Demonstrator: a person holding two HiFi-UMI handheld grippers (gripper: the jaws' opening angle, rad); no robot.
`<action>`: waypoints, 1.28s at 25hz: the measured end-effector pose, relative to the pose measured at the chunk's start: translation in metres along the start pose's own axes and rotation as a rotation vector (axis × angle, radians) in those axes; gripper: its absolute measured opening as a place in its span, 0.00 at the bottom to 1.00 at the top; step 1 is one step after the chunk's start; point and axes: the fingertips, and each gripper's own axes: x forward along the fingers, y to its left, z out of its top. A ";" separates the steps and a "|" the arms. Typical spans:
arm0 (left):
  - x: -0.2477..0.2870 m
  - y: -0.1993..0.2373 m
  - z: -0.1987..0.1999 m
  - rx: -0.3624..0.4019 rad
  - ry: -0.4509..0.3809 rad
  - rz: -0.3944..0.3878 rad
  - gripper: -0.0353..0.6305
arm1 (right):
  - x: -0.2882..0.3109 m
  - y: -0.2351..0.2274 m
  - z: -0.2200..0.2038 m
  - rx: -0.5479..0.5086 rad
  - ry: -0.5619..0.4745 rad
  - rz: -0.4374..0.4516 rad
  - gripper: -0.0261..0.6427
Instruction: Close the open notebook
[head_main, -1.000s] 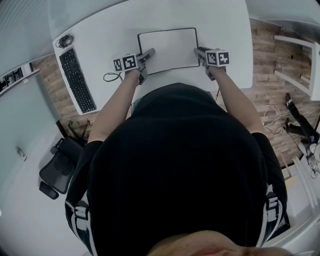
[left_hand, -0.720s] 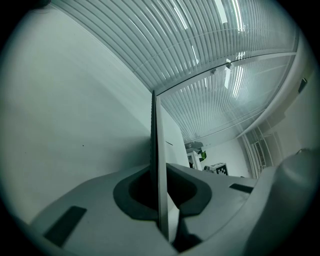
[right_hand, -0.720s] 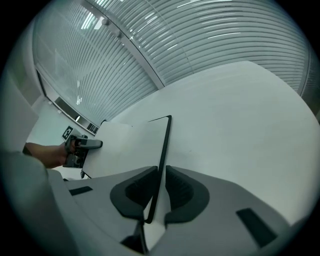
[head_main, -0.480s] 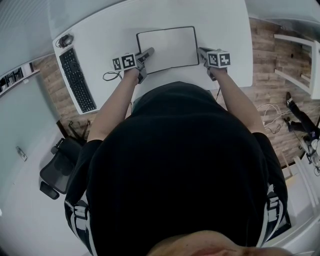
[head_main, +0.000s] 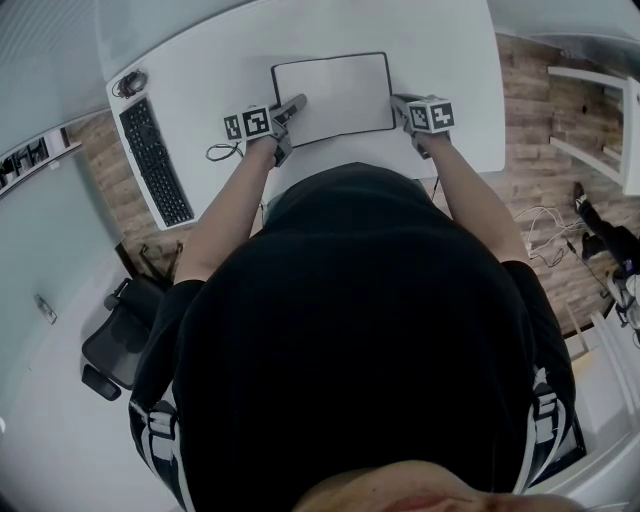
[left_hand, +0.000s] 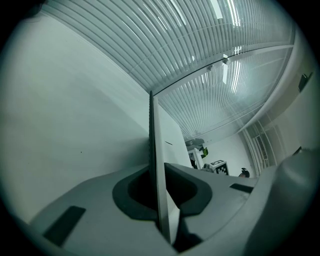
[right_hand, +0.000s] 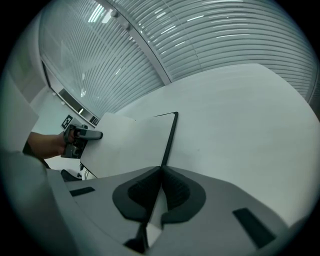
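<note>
Right claw (head_main: 399, 102) had just clenched from wide apart onto the right edge of the notebook (head_main: 335, 95), so both sides were now gripped and a fold-over could probably start. Left claw (head_main: 297, 103) was clamped on the opposite left edge; notebook lay open and flat on the tabletop (head_main: 220, 70), spanning between the two claws.

White desk (head_main: 220, 90) with black keyboard (head_main: 155, 160) near left edge. Brick-patterned floor (head_main: 540, 160) at right, white shelving (head_main: 590, 80) and loose cables (head_main: 545, 225) there. Black office chair (head_main: 115, 345) lower left. Slatted blinds (left_hand: 200, 45), possibly over windows, beyond desk. Cool, even light.
</note>
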 end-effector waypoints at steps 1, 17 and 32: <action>0.000 0.000 0.000 0.012 0.002 0.005 0.14 | 0.000 0.000 0.000 -0.007 0.003 0.000 0.10; -0.025 -0.015 0.013 0.039 -0.060 -0.062 0.22 | 0.001 0.004 -0.001 -0.029 0.007 0.002 0.10; -0.020 -0.082 0.013 0.080 -0.037 -0.145 0.26 | -0.003 0.005 -0.006 0.002 -0.019 0.011 0.10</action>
